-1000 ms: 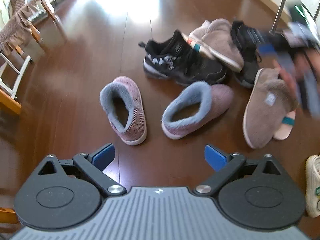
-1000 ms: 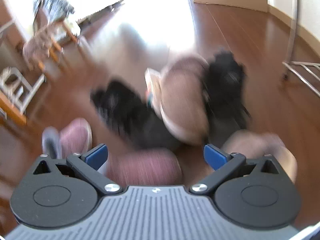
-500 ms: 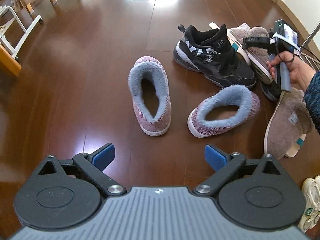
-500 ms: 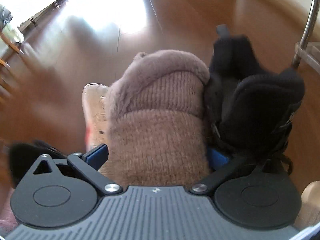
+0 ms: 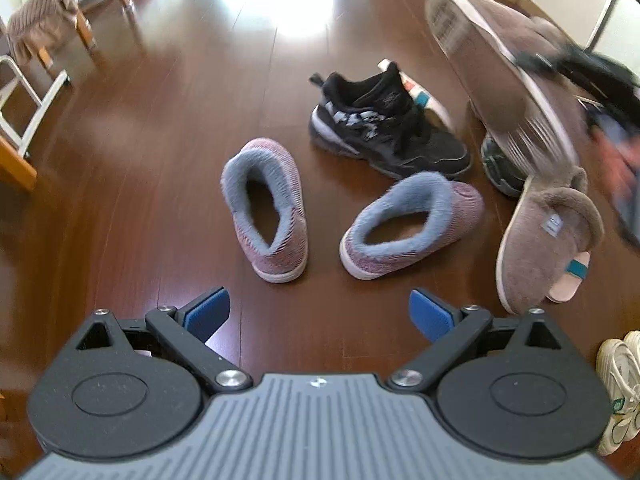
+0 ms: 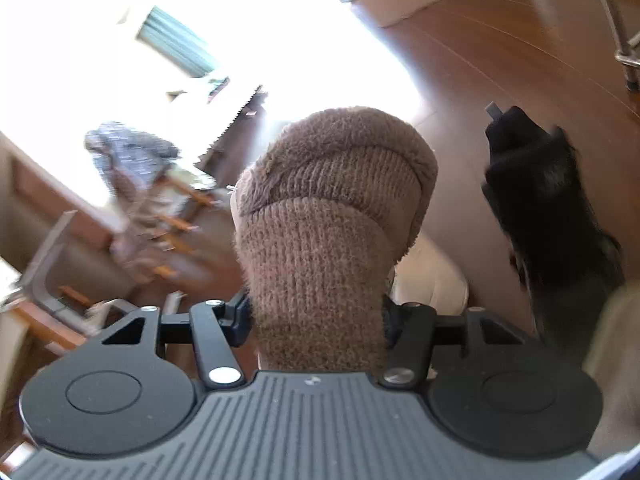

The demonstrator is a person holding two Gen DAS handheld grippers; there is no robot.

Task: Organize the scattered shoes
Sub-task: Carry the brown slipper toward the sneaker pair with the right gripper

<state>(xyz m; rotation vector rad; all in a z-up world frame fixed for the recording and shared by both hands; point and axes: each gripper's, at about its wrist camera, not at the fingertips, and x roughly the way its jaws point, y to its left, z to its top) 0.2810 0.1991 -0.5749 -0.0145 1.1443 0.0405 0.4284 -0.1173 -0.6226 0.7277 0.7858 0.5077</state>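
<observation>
Your right gripper (image 6: pixel 316 316) is closing on the brown knit slipper (image 6: pixel 320 220), already off the floor at far right. Grip it firmly before swinging. Its mate (image 5: pixel 548 236) lies near right; set it alongside. Your left gripper (image 5: pixel 318 312) hangs apart, empty.

Floor (image 5: pixel 120 200): carries all shoes but one.
Centre: two fleece-lined slippers, left slipper (image 5: pixel 266 208) beside right slipper (image 5: pixel 408 224), apart.
Far of them: sneaker (image 5: pixel 384 128).
Right: knit slipper (image 5: pixel 544 236) lying over a sandal (image 5: pixel 568 276).
Above it: raised slipper (image 5: pixel 508 76), off the floor, sole facing left.
Near right edge: pale sneakers (image 5: pixel 620 388).
Far left: chairs (image 5: pixel 52 12).
</observation>
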